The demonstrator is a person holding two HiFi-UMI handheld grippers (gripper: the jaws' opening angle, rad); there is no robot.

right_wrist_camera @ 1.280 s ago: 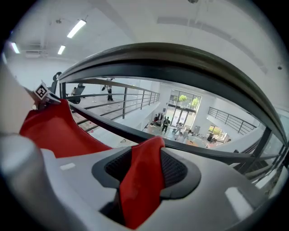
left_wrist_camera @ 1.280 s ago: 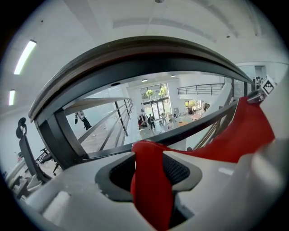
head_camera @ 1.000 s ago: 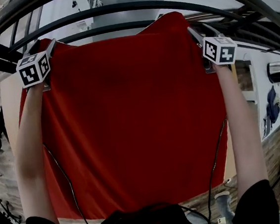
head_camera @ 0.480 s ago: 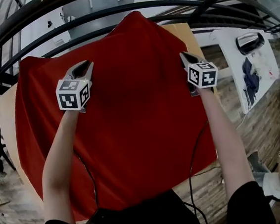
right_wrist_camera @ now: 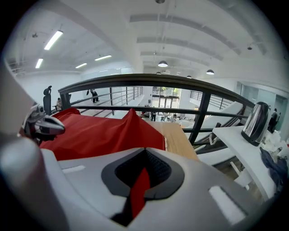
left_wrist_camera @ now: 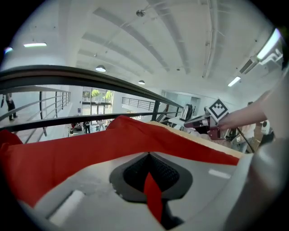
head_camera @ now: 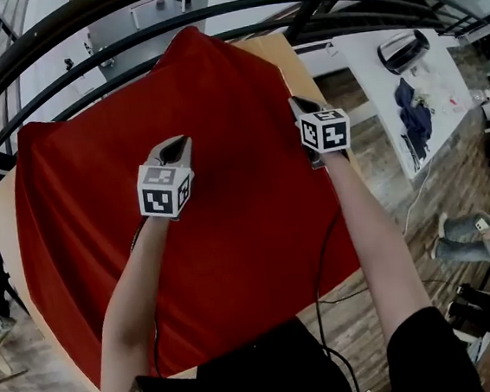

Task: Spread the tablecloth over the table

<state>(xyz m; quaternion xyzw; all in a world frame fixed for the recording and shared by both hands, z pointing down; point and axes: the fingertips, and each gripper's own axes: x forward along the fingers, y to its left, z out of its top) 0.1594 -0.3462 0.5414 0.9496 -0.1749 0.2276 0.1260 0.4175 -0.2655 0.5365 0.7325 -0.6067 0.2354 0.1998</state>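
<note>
**A:** How do the jaws of the left gripper [head_camera: 179,144] stand?

**B:** Together, having just closed. They grip nothing. Only a red sliver of the tablecloth [head_camera: 237,200] below shows through the slit between them.

**A:** And the right gripper [head_camera: 295,103]?

**B:** Its jaws are together too, with the same red sliver. It hangs over the cloth's right part, the left one over the middle.

**A:** Where is the cloth?

**B:** Spread across the wooden tabletop [head_camera: 1,227], with bare wood showing along the left edge. A black railing [head_camera: 208,12] stands beyond.
</note>
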